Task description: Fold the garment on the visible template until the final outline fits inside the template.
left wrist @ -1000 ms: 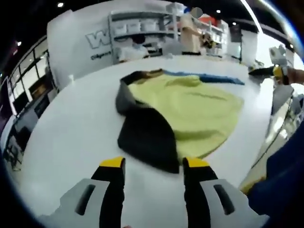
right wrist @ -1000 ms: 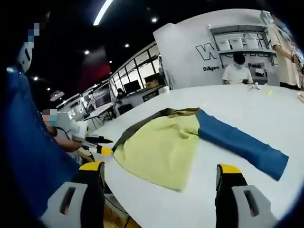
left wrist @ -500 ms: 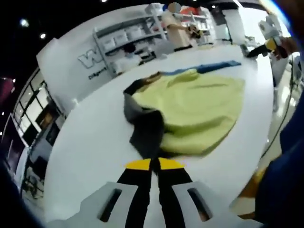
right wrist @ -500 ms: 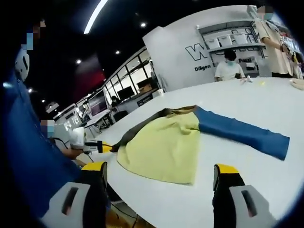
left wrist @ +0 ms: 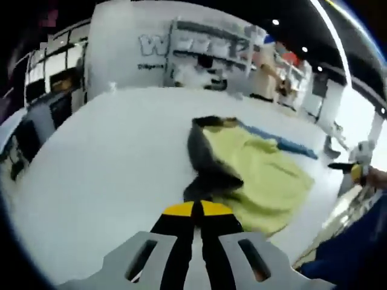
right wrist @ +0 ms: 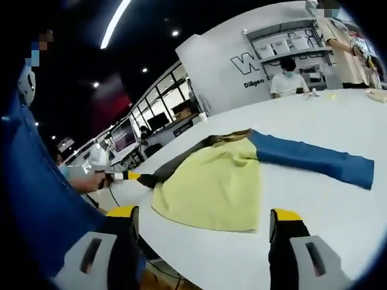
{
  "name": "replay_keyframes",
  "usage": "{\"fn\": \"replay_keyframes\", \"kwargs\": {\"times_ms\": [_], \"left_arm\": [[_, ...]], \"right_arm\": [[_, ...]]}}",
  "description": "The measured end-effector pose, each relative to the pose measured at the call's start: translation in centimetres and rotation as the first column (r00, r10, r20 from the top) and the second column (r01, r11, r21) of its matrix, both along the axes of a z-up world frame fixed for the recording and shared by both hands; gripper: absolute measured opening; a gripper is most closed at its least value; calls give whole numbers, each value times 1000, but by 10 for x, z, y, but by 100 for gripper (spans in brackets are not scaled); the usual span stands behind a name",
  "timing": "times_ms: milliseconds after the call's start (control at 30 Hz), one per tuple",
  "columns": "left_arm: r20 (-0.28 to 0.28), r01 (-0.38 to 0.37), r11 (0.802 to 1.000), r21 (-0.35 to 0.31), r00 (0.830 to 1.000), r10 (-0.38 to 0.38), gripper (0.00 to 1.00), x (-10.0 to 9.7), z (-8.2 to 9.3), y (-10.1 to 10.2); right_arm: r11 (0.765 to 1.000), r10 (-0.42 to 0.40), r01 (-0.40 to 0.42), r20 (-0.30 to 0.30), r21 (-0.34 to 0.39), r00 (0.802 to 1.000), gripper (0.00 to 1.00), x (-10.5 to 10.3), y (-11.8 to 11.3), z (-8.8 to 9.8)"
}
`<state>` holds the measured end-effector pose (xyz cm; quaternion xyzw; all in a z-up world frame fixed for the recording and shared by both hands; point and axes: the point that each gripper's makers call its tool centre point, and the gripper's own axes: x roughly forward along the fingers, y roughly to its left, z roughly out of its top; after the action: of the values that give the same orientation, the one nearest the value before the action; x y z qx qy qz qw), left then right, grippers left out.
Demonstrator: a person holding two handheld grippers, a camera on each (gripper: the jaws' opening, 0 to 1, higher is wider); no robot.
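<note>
In the left gripper view we see the left tool (left wrist: 195,208) at the bottom centre, its yellow-tipped jaws pressed together on the dark sleeve (left wrist: 205,172) of the garment (left wrist: 260,172). The sleeve runs up from the tips to the yellow body, which lies right of centre on the white surface (left wrist: 103,151). A strip of blue sleeve (left wrist: 281,142) shows beyond the yellow part. At the right edge a second yellow-tipped tool sits in a hand, too small for us to read its jaws. Shelving (left wrist: 211,45) with blurred contents stands at the upper centre; we cannot tell what it holds.

In the right gripper view we see the right tool (right wrist: 202,214) at the bottom with its jaws spread wide and nothing between them. Here the garment lies in the centre of the frame and its blue sleeve stretches out flat towards the right, far plainer than in the other view. At the left, the left tool grips the dark sleeve's end at the surface's edge. A person (right wrist: 287,81) sits at the far side, upper right
</note>
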<state>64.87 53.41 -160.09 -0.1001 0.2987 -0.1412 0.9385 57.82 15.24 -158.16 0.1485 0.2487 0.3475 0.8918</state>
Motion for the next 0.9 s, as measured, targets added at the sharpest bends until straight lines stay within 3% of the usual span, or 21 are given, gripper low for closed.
{"fn": "replay_keyframes", "kwargs": {"times_ms": [100,267,367,667,800,900], "left_arm": [[-10,-59,994,-89,998,58,0,10,10,26],[-38,-92,993,-74,995,90,0,21,10,69],[-67,-110,990,-89,992,104,0,20,11,76],[-174,-109,988,-112,981,89,0,45,-10,155],[-212,-125,979,-160,973,89,0,48,-16,169],[-221,-121,982,-142,971,88,0,50,-22,179]], "right_arm": [[1000,1,-1,-4,2,1000,87,0,3,0],[1000,-3,3,-22,10,1000,85,-2,7,-3],[1000,-5,6,-29,10,1000,85,-4,9,-5],[999,-36,37,-55,19,998,82,-7,14,-11],[998,-52,54,-60,29,997,81,-6,18,-12],[997,-68,70,-61,38,996,81,-6,23,-9]]}}
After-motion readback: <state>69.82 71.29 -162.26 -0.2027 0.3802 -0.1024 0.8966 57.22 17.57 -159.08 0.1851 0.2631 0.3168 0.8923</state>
